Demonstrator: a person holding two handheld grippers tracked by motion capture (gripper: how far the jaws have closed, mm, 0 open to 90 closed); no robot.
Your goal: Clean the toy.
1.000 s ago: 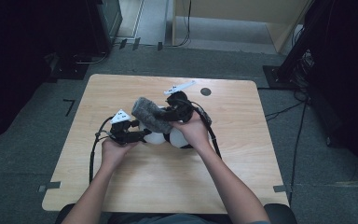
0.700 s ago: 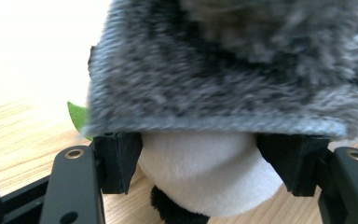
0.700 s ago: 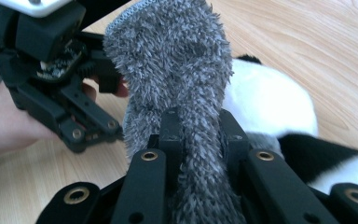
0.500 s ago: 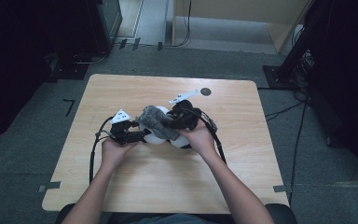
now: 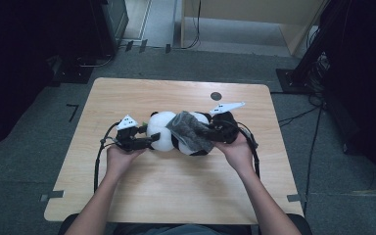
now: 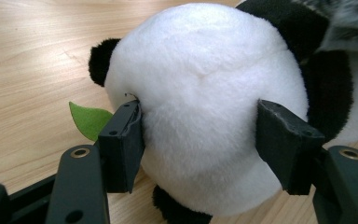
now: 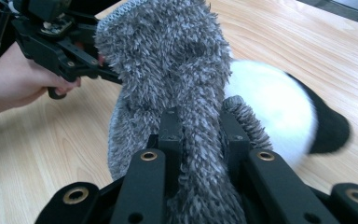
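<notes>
Plush panda [image 5: 164,135] lies at table [image 5: 142,196] centre, its white head pinched by the left gripper [image 5: 144,142], whose jaws have just been closing. Grey cloth [image 5: 192,131], clamped in the right gripper [image 5: 210,132], has swept leftward across the body, probably wiping; the left gripper view adds 1 green leaf [image 6: 89,120].

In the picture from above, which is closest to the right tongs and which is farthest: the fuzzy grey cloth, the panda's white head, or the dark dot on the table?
1. Grey cloth, pinched in the right tongs.
2. Panda's white head, further left.
3. Dark dot, toward the table's far edge.
</notes>
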